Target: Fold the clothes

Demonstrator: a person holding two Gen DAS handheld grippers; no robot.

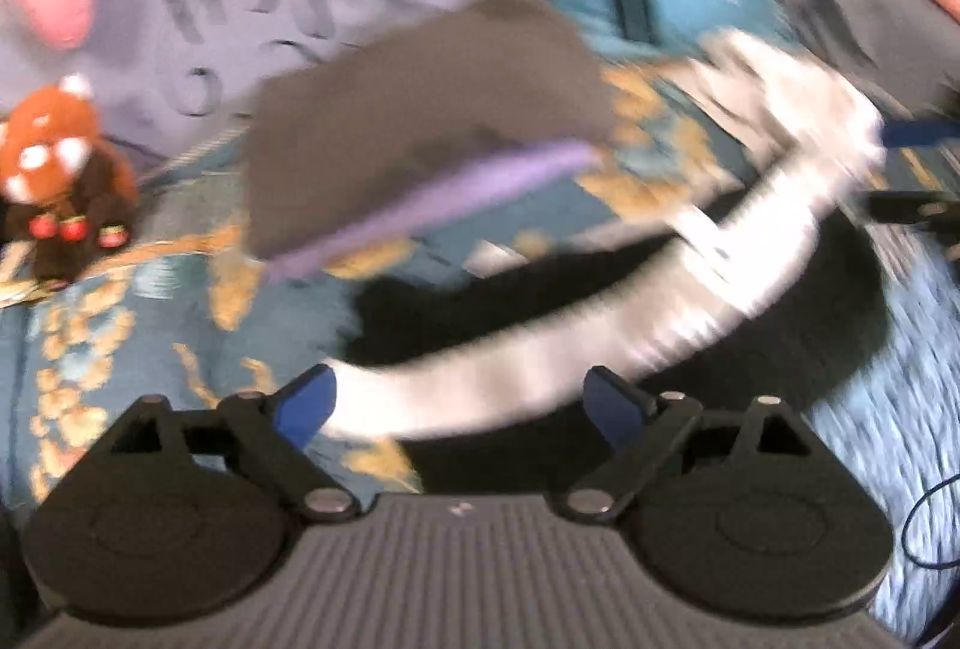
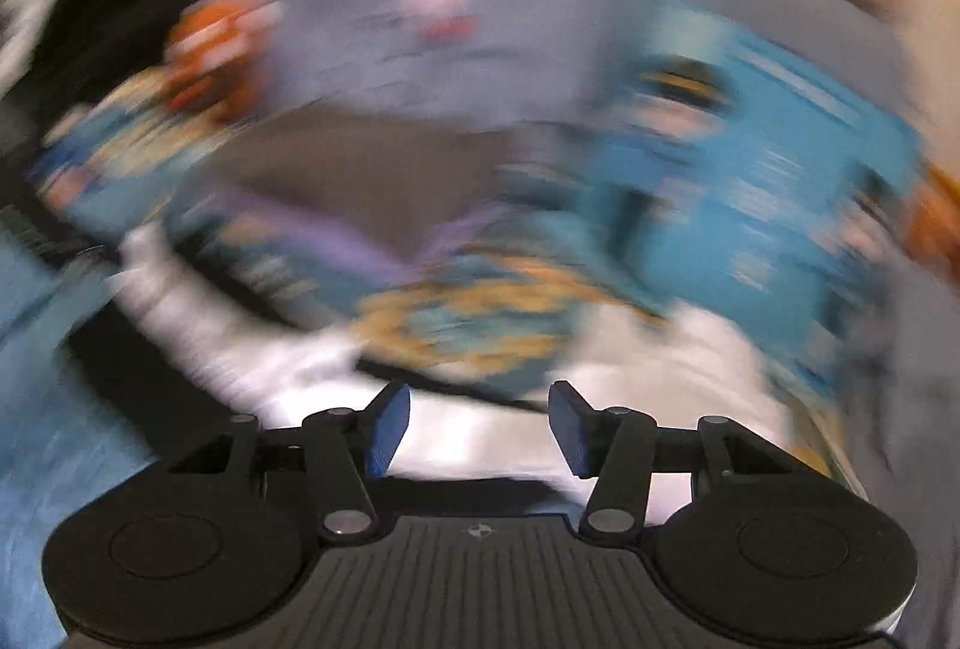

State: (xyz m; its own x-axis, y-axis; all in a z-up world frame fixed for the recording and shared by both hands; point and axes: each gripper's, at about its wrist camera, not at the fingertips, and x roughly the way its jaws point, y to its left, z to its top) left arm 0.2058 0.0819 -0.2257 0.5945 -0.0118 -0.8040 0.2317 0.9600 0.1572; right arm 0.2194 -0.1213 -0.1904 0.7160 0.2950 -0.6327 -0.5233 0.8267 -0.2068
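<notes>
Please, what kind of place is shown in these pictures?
Probably a bedroom at home, on a bed. A patterned blue and gold bedspread covers the surface, a plush toy sits on it, and a grey garment lies there.

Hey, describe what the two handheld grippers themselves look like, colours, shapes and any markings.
Both look alike. The left gripper and right gripper each have two blue fingers on black linkage arms with silver pivot pins, round black discs either side, and a ribbed dark grey body bearing a small mark at its centre. No sleeves or hands show.
</notes>
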